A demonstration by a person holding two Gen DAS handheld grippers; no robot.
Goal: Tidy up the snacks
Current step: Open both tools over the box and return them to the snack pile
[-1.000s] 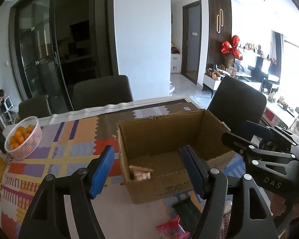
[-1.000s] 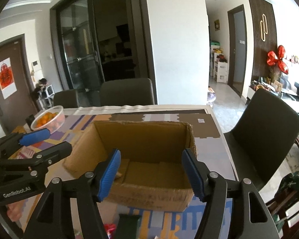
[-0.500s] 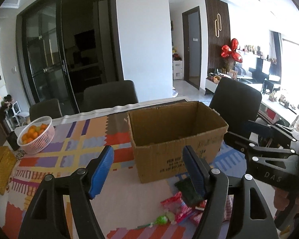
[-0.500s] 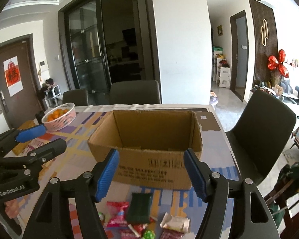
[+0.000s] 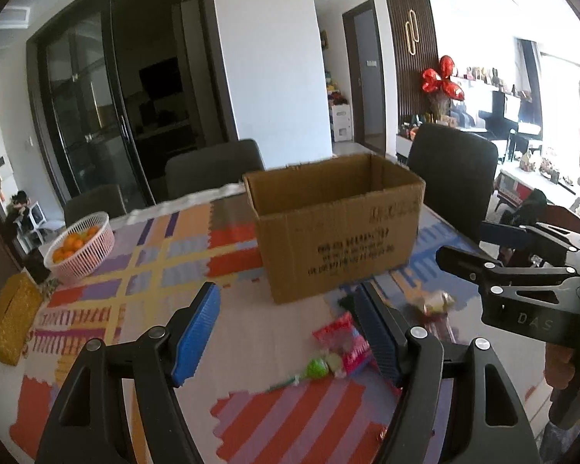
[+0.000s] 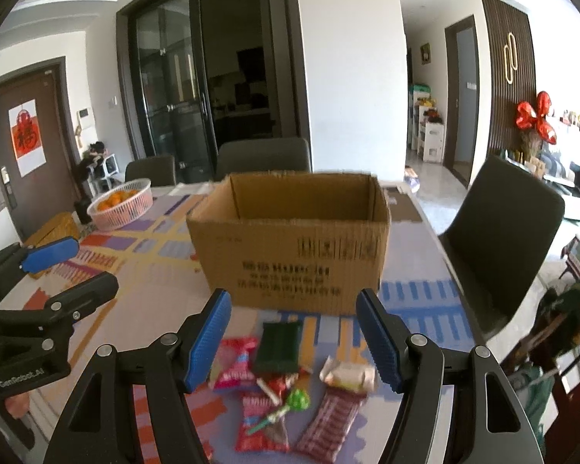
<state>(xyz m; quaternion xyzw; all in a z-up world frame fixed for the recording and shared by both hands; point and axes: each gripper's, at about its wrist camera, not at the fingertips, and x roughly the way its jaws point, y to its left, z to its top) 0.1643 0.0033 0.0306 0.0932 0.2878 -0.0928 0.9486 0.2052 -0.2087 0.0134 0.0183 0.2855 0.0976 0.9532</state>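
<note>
1 box point(image 6: 290, 247), 1 basket point(image 6: 121, 205), 3 chairs point(image 6: 502, 232)

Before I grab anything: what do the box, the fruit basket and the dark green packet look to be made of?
Box: brown corrugated cardboard, matte, fluted cut edges at the rim. Basket: probably pink plastic, openwork lattice wall. Green packet: likely plastic film wrapper, slightly glossy; too blurred to be sure.

At the left of my right wrist view I see a pink plastic basket of oranges point(image 6: 120, 203) beside a gold tissue box point(image 6: 52, 230). 3 dark chairs point(image 6: 502, 232) ring the patterned tablecloth point(image 6: 143, 270); red foil balloons point(image 6: 537, 118) hang upper right.
</note>
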